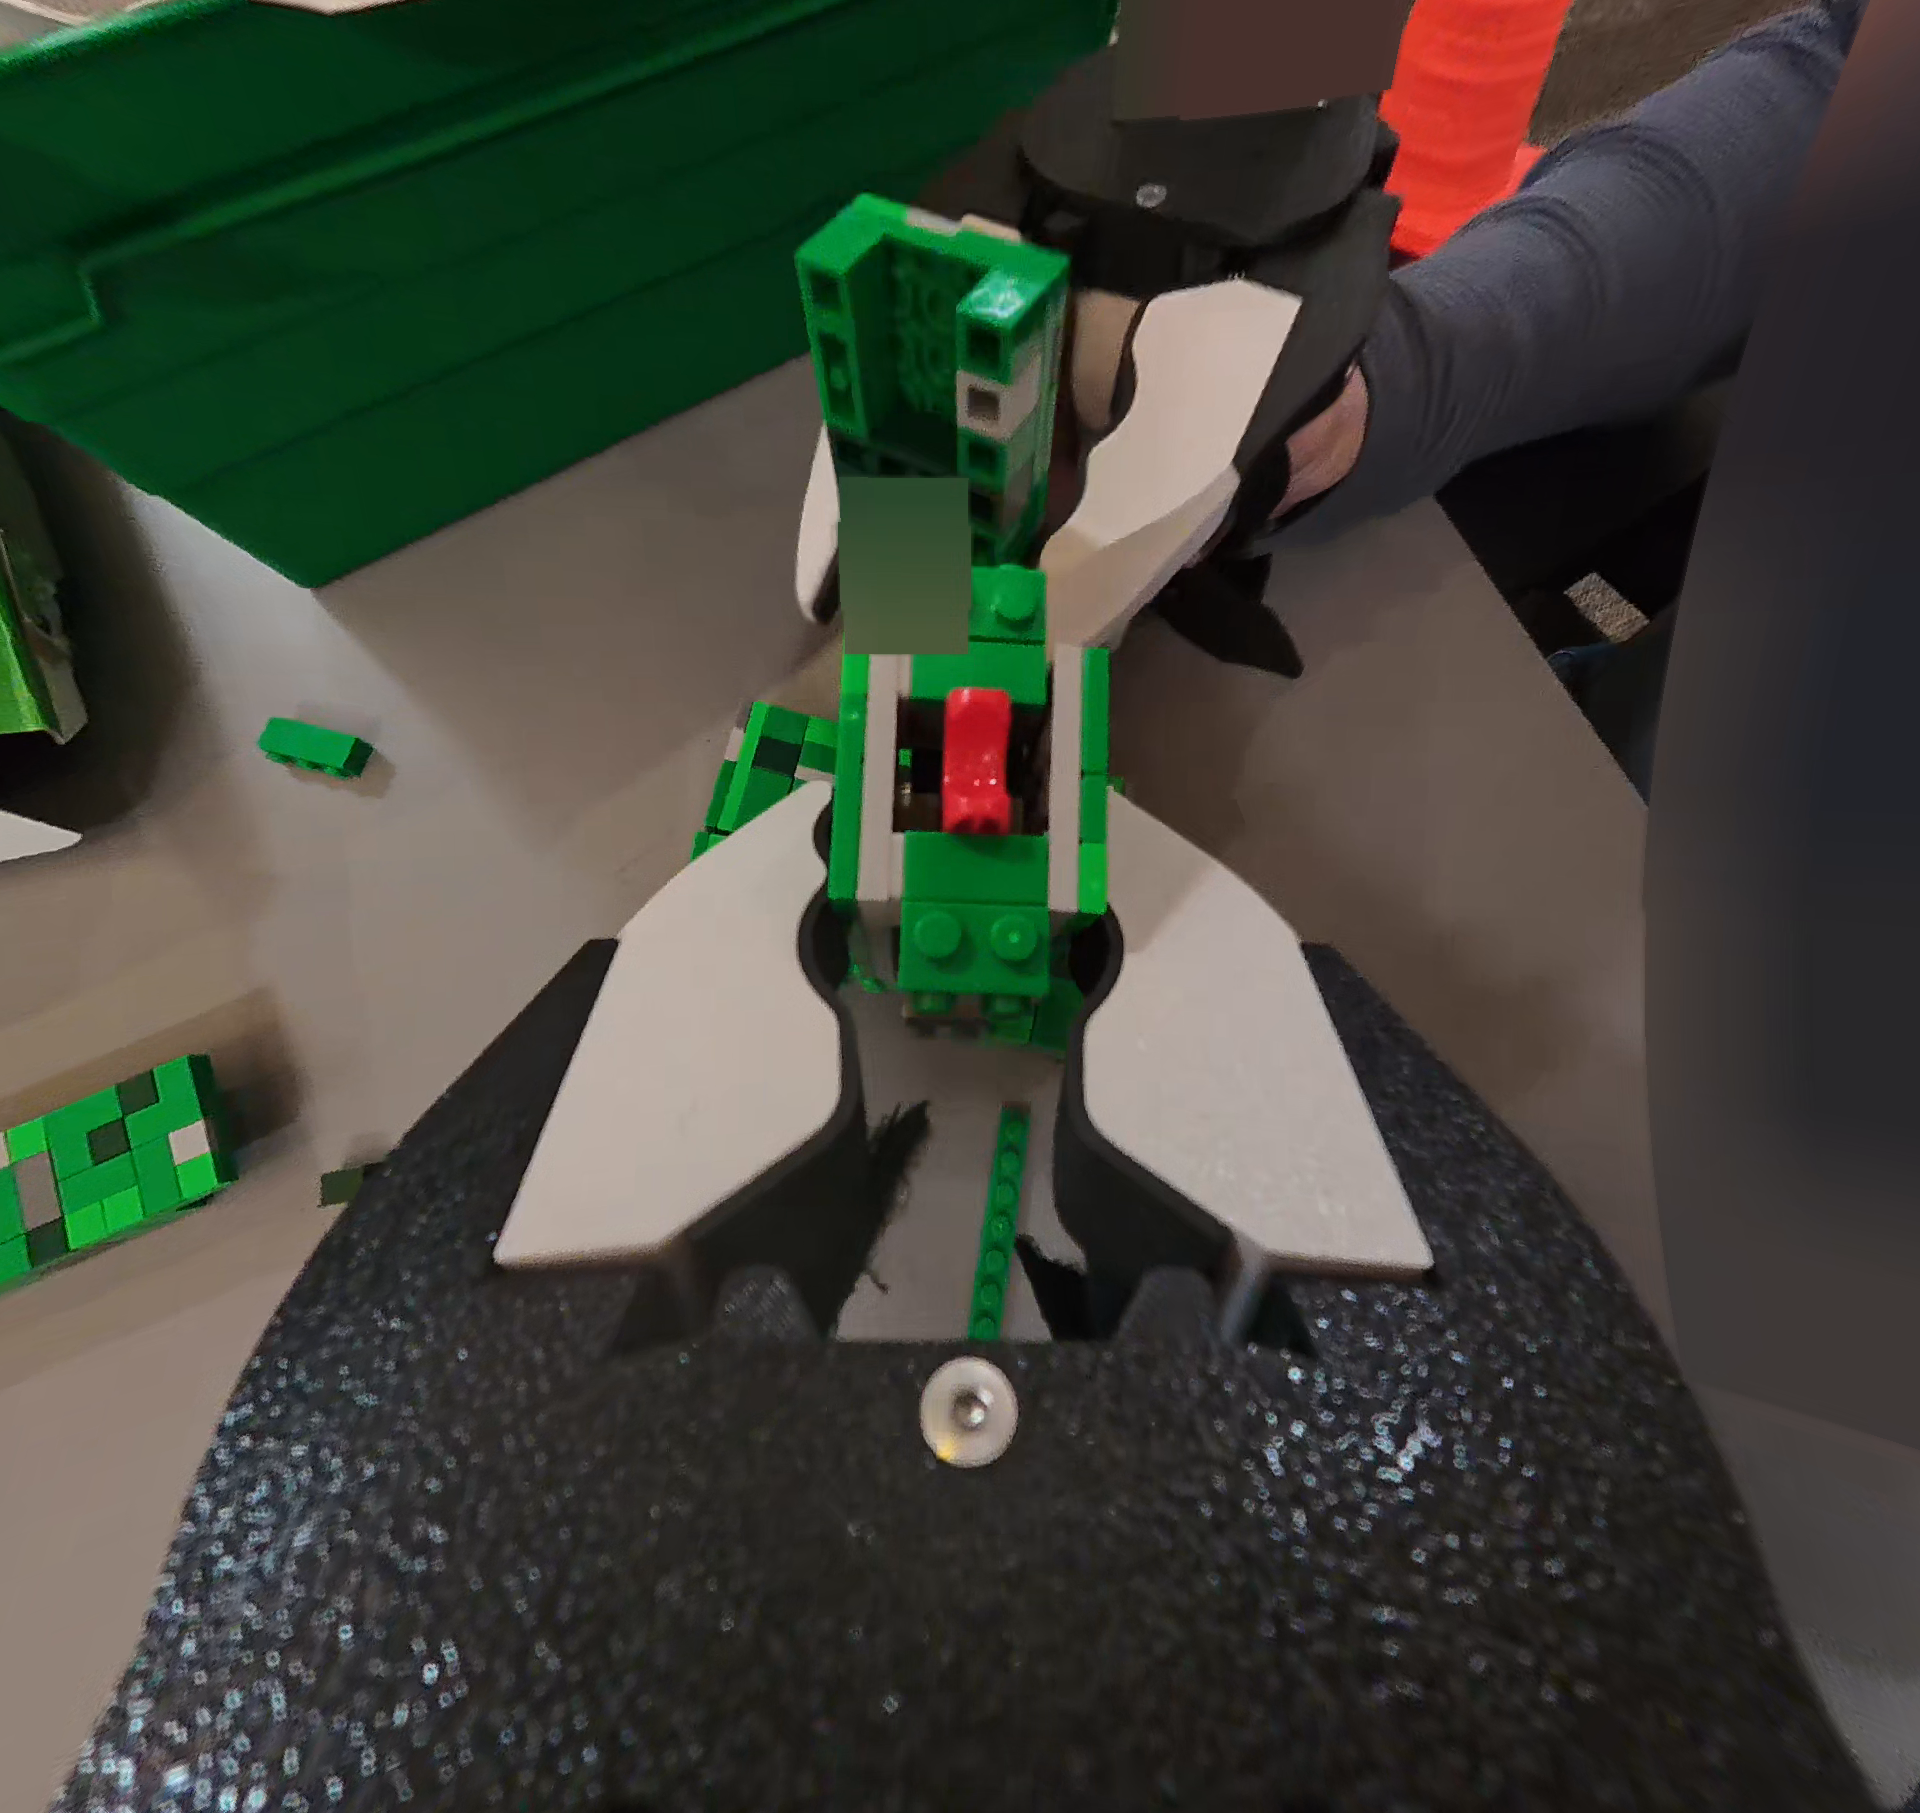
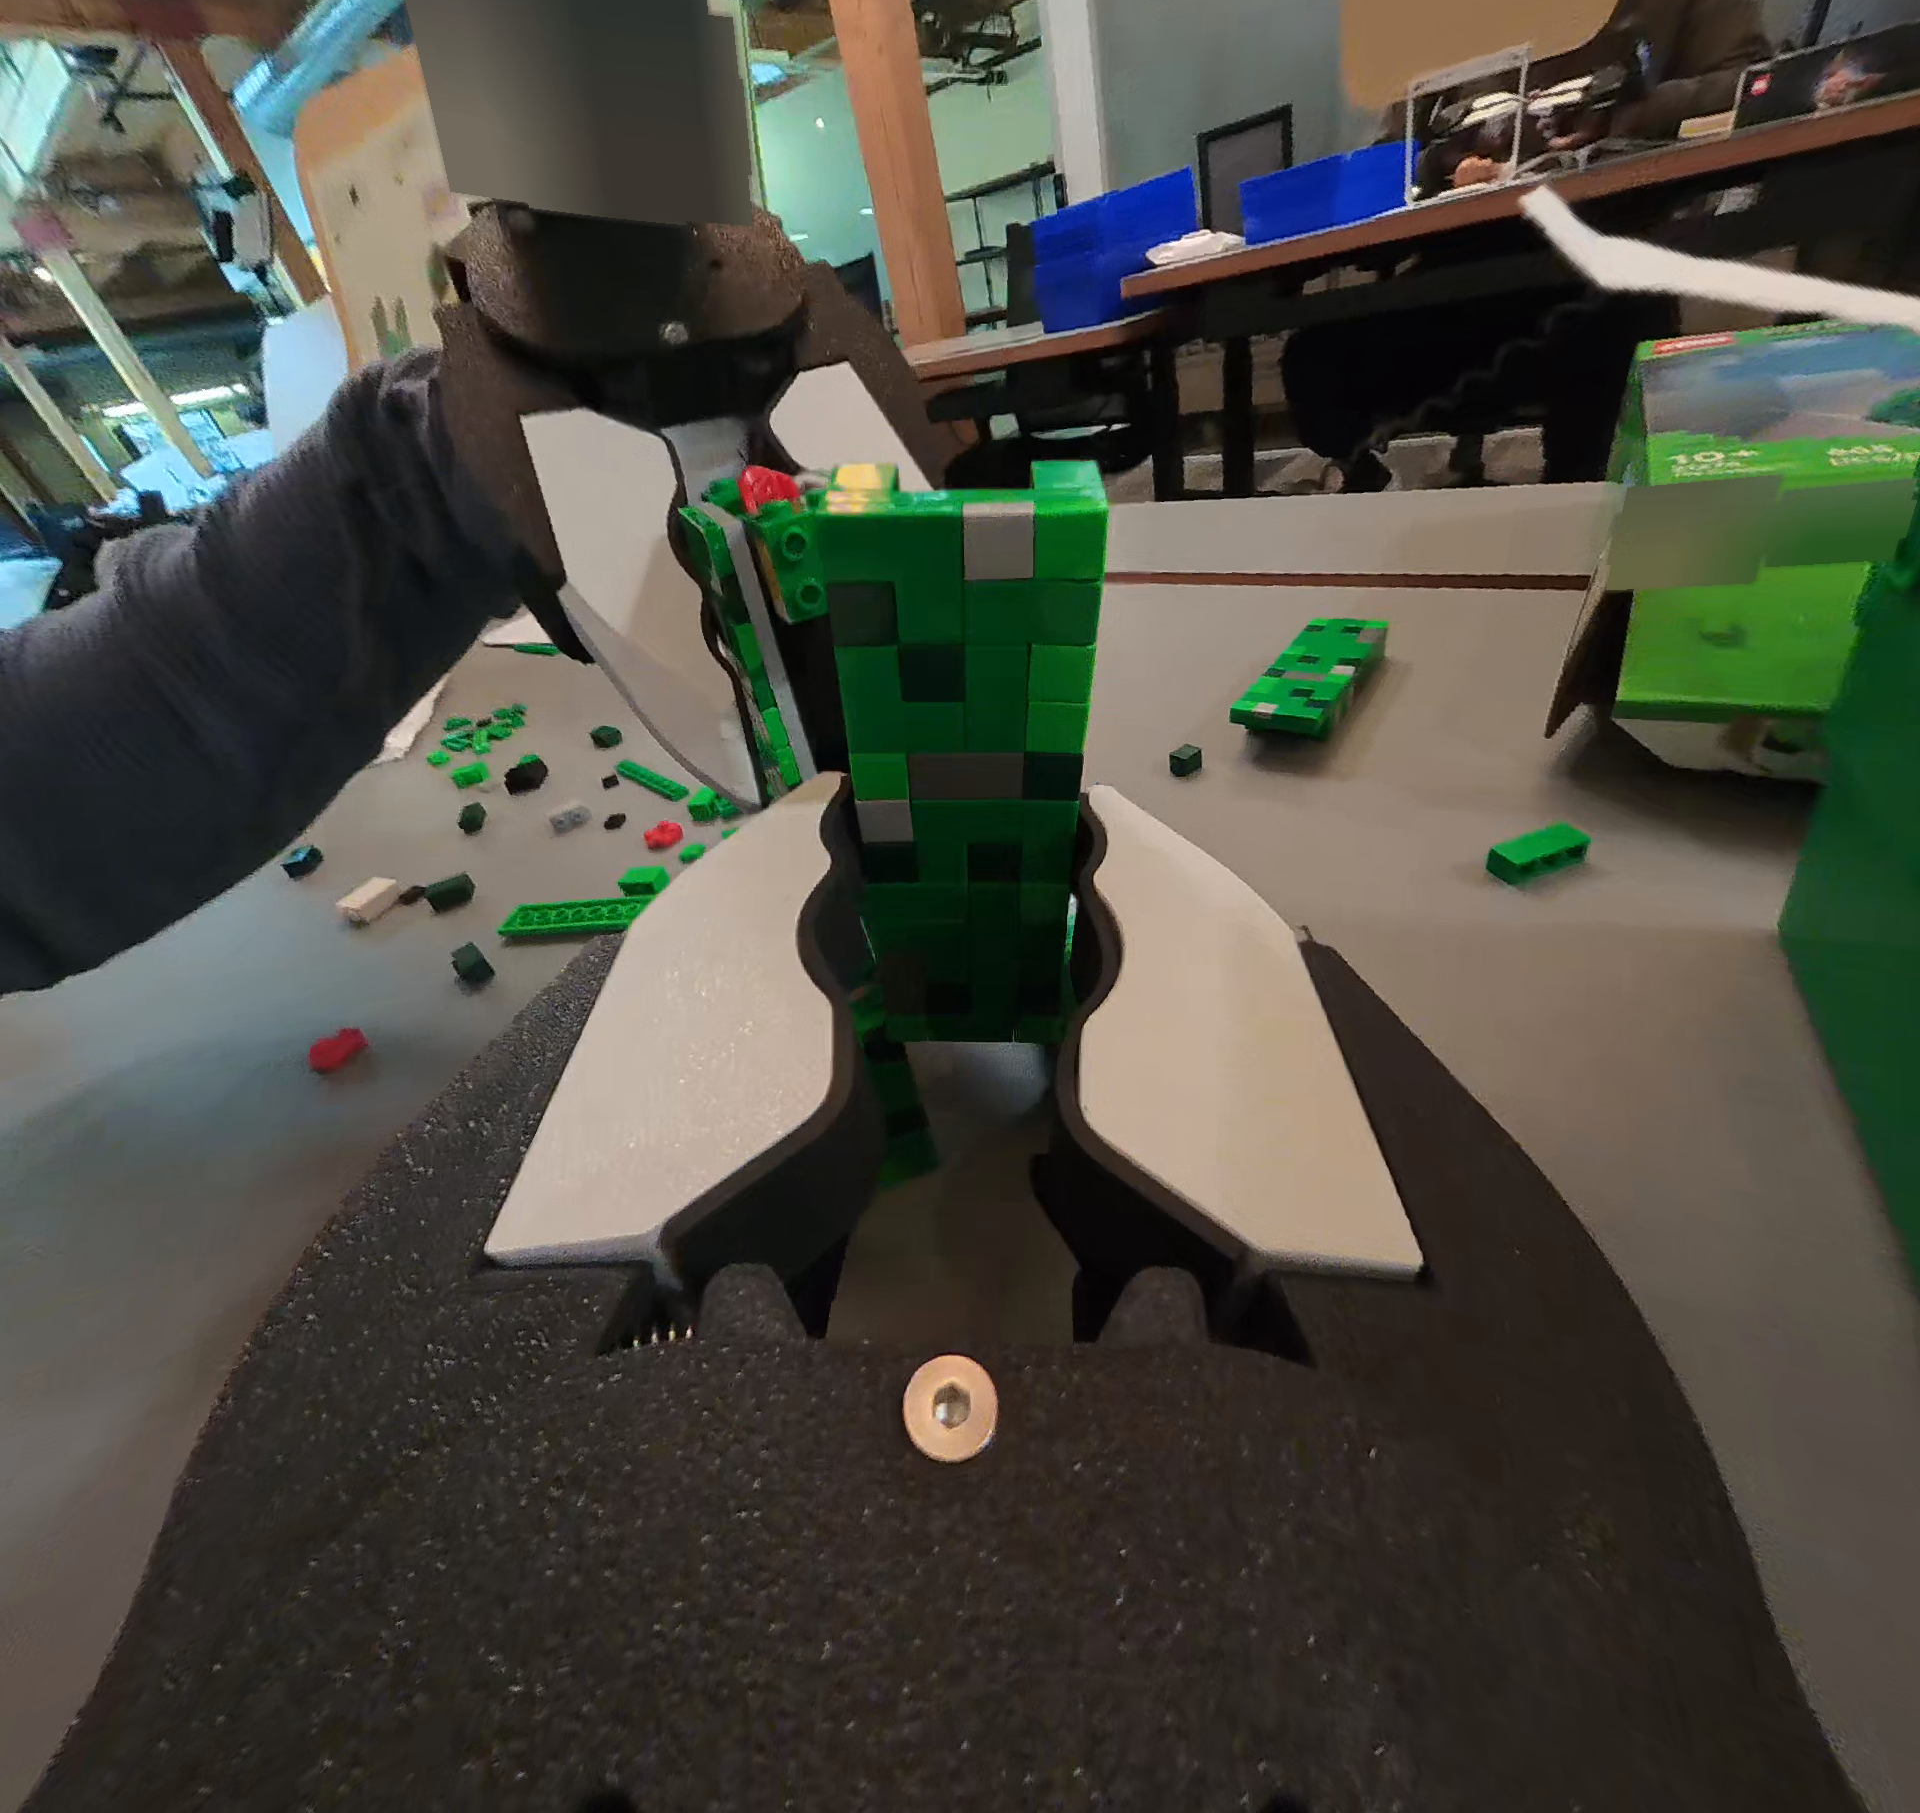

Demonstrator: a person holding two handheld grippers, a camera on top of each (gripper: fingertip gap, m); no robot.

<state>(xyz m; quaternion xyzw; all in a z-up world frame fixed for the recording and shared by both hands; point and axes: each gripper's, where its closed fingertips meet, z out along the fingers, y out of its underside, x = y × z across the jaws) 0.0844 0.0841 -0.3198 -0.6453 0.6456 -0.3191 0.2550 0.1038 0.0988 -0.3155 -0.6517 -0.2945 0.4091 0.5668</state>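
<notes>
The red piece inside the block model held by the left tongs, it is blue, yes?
No, that piece is red, not blue. The left wrist view shows it in the dark opening of the green block model, which the left tongs do grip.

— What colours does the tall plastic brick column (image 2: pixel 971 776) show?

— A pixel-like patchwork: bright green, dark green, near-black and a few grey squares. The small flat brick panel (image 2: pixel 1311 674) lying on the plain grey counter (image 2: pixel 1351 1036) has the same mottling.

— And the hollow brick block (image 1: pixel 971 807)?

— Green with pale grey strips, a dark interior and a glossy red piece (image 1: pixel 975 761) inside.

— The left hand-held gripper (image 1: pixel 961 890)?

— Speckled black body, flat grey fingers (image 1: pixel 707 1015) edged in black. The right hand-held gripper (image 2: pixel 961 890) matches. Behind it, a solid green plastic bin (image 1: pixel 416 257) and an orange cone (image 1: pixel 1486 28).
</notes>
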